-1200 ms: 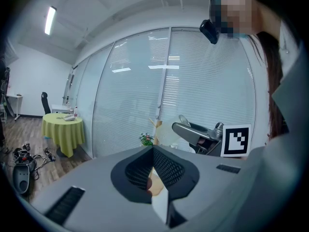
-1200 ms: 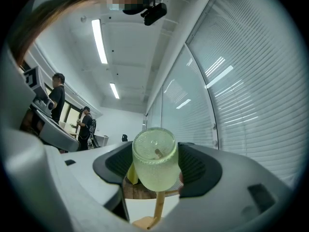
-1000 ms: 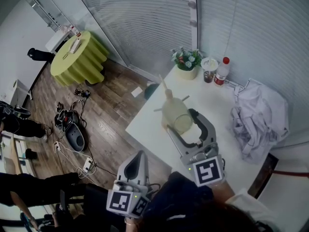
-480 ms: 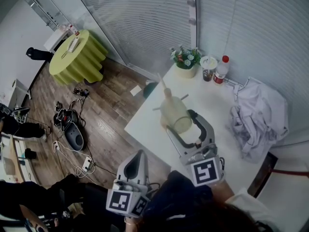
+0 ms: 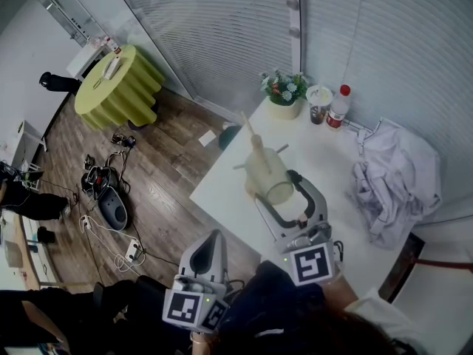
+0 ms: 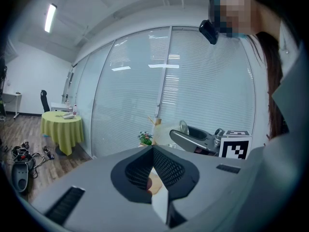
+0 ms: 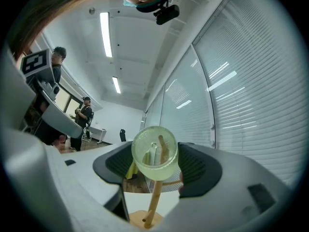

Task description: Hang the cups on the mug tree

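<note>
A pale green see-through cup [image 5: 264, 172] lies tilted against the wooden mug tree [image 5: 251, 133] near the white table's [image 5: 325, 154] left edge. My right gripper [image 5: 277, 186] reaches it from the near side. Its wide-set pads sit on both sides of the cup's bottom end, shut on it. In the right gripper view the cup [image 7: 154, 151] fills the gap between the pads of my right gripper [image 7: 155, 159], and the mug tree's trunk [image 7: 154, 202] shows behind and below it. My left gripper [image 5: 215, 237] hangs off the table over the floor, its jaws together and empty. The same left gripper [image 6: 152, 149] points toward the table.
A flower pot [image 5: 284, 95], a lidded jar [image 5: 320, 103] and a red-capped bottle [image 5: 340, 108] stand at the table's far edge. A crumpled white cloth [image 5: 395, 180] lies at the right. A yellow-green round table [image 5: 118, 87] and cables [image 5: 107, 180] are on the wood floor.
The right gripper and the cup keep almost the same place at the tree. A person at the lower left of the head view has moved away.
</note>
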Motion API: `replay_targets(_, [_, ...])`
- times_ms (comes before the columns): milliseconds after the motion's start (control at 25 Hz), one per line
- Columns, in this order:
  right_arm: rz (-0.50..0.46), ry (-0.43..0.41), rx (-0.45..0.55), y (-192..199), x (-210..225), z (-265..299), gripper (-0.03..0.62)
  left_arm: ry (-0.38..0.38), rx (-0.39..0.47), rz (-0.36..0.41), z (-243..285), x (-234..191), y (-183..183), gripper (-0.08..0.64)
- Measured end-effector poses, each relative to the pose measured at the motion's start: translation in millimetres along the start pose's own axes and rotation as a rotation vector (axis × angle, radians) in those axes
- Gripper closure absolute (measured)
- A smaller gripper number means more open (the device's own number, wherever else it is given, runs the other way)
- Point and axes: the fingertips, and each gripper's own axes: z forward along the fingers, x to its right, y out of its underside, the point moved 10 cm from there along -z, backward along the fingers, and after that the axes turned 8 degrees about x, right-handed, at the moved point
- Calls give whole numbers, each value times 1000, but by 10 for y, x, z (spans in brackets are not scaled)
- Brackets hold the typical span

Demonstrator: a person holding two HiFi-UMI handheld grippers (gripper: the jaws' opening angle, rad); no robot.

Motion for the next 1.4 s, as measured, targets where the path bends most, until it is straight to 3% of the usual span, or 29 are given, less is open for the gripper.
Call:
replay_targets(1000, [-5,0,-4,2,7,16,284,27,25,5,-67,31,-28,560])
replay_targets(1400, [19,13,-62,3,2,-39,273,8,27,19,-133,24,-33,560])
